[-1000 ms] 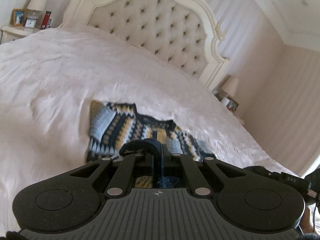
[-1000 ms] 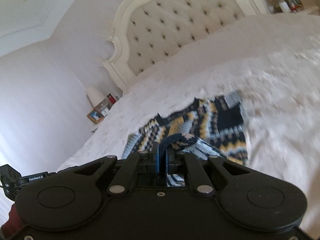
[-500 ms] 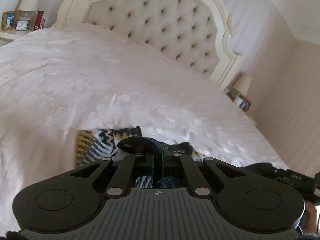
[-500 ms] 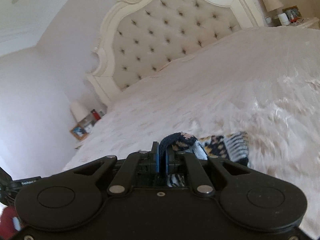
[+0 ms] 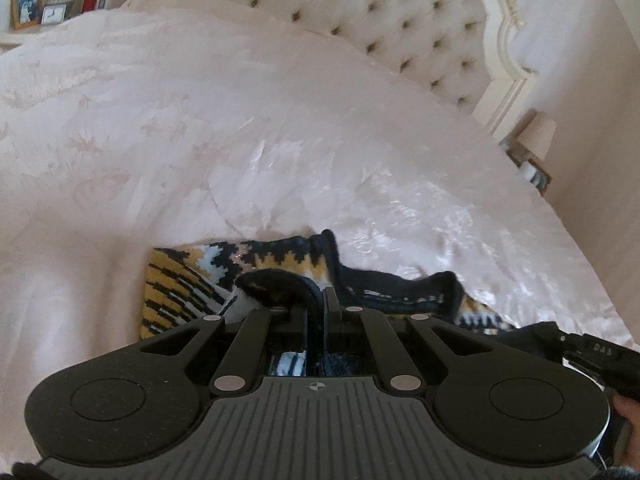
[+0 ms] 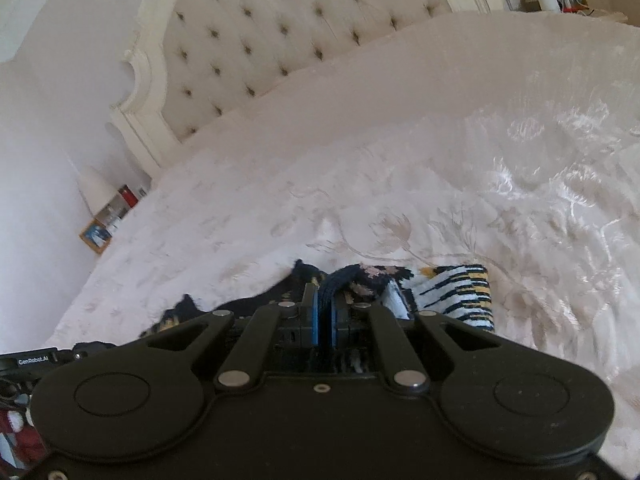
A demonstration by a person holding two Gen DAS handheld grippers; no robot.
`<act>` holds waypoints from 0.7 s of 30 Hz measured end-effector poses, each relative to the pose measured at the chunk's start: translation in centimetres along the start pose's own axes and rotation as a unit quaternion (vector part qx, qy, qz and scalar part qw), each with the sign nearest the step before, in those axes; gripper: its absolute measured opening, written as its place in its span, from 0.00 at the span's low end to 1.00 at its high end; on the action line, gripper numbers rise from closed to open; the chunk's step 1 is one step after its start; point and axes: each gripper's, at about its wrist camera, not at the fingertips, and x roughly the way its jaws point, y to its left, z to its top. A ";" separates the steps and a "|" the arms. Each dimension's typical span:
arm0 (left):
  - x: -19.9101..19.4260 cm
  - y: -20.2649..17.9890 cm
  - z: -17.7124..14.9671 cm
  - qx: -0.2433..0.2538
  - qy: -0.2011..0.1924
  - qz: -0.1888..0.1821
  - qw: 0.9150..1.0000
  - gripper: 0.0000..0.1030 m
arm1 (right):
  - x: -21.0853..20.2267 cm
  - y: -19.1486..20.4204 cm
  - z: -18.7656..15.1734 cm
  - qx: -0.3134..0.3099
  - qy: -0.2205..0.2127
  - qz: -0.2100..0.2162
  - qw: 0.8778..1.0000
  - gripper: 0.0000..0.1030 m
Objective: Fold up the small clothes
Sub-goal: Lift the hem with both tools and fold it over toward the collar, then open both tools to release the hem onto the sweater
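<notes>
A small knitted sweater point(image 5: 276, 260) with a navy, yellow, white and light-blue pattern lies on the pale bedspread point(image 5: 240, 140). My left gripper point(image 5: 319, 300) is shut on a navy hem fold of the sweater. My right gripper point(image 6: 324, 300) is shut on another navy edge of the same sweater point(image 6: 460, 292). Both hold the fabric low over the bed. Most of the sweater is hidden under the gripper bodies.
A tufted cream headboard point(image 5: 400, 16) stands at the far end of the bed. A nightstand with a photo frame and a clock point(image 5: 36, 10) is at one side, and one with a lamp point(image 5: 536, 140) at the other. The right gripper's body point(image 5: 600, 352) shows at the lower right.
Both grippers have carried the held sweater edge forward over the rest of the garment toward the headboard. Much less of the sweater shows ahead of the fingers now.
</notes>
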 end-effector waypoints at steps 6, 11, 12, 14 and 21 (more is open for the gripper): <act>1.7 1.4 1.0 -0.024 0.024 -0.016 0.999 0.10 | 1.9 -0.3 0.4 0.002 0.018 -0.008 1.000 0.17; 1.7 2.0 1.6 -0.039 0.012 -0.015 0.999 0.33 | 2.9 -0.9 0.8 0.026 0.022 -0.012 0.999 0.46; 1.6 2.0 1.8 -0.037 0.004 -0.013 0.999 0.36 | 2.7 -1.0 0.9 0.032 0.013 -0.015 0.999 0.61; 1.2 2.1 2.4 -0.037 -0.006 -0.009 0.999 0.40 | 2.5 -1.1 1.2 0.041 -0.011 -0.021 0.999 0.66; -1.0 0.4 3.1 0.035 -0.012 0.013 0.999 0.45 | 1.1 -0.4 2.2 0.008 -0.017 -0.020 1.000 0.66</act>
